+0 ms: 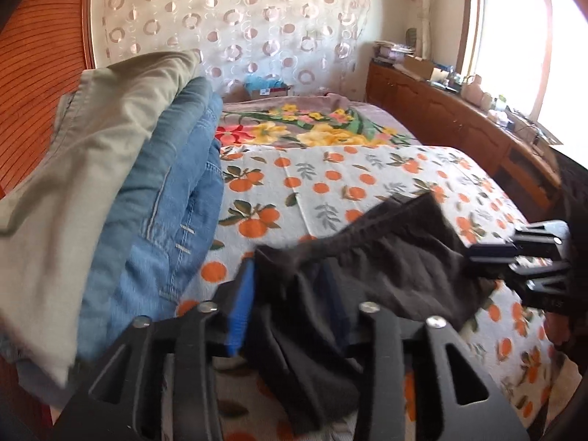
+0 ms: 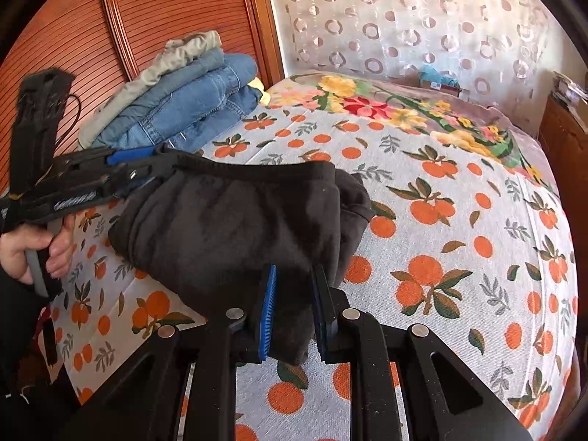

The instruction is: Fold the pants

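Note:
The dark folded pants [image 2: 235, 220] hang between my two grippers above the orange-print bedspread [image 2: 459, 257]. My right gripper [image 2: 294, 312] is shut on one end of the pants, blue pads pinching the cloth. My left gripper [image 2: 147, 163] is shut on the other end, at the left of the right wrist view. In the left wrist view the pants [image 1: 386, 257] run from my left gripper [image 1: 290, 301] to the right gripper [image 1: 488, 253] at the right edge.
A stack of folded jeans and khaki pants [image 2: 191, 88] lies at the bed's far left by the wooden headboard [image 2: 73, 36]. A floral blanket [image 2: 404, 110] covers the far end. A wooden cabinet [image 1: 459, 125] with clutter runs under the window.

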The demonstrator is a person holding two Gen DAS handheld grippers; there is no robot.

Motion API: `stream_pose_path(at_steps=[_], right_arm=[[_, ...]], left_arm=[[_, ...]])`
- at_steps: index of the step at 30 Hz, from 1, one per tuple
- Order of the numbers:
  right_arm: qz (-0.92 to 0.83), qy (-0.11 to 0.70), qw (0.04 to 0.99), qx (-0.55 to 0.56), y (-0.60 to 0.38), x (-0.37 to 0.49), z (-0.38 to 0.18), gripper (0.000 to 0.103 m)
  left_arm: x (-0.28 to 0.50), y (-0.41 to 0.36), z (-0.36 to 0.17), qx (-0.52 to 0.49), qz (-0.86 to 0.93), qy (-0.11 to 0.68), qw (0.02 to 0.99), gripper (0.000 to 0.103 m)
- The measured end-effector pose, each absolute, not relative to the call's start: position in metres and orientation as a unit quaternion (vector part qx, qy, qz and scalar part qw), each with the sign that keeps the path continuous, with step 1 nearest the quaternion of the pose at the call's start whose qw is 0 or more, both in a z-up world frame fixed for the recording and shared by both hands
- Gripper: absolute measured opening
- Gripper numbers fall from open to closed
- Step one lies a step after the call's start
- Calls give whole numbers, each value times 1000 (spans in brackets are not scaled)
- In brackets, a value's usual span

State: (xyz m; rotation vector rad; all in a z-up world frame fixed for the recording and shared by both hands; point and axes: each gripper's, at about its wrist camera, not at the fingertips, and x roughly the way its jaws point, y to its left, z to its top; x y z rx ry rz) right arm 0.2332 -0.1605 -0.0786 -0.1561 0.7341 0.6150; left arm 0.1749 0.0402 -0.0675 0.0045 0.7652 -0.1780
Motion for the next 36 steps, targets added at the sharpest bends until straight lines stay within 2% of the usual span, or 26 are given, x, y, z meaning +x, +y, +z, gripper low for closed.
stream_pose_path(at_steps=[12, 18, 31, 32, 33, 35, 36], right_arm=[[307, 347, 884, -70, -165, 200, -77, 20], [287, 338, 893, -83, -176, 185, -78, 37], [296, 366, 872, -134, -173, 200, -94, 38], [297, 364, 873, -132, -173, 201, -93, 35], [301, 365, 872, -128, -173, 202, -93, 25], [304, 360, 874, -123, -174, 202, -91, 15], [304, 355, 876, -120, -175, 201, -91, 9]], left_arm=[[127, 33, -98, 20, -99, 425, 900, 43], [119, 39, -100, 12, -103, 431, 896, 43], [106, 37, -104, 39, -126, 435, 890, 43], [106, 38, -105, 41, -128, 433, 891, 43], [105, 38, -104, 43, -129, 431, 892, 42], [106, 39, -104, 39, -142, 428, 892, 23], [106, 40, -104, 37, -142, 427, 892, 20]])
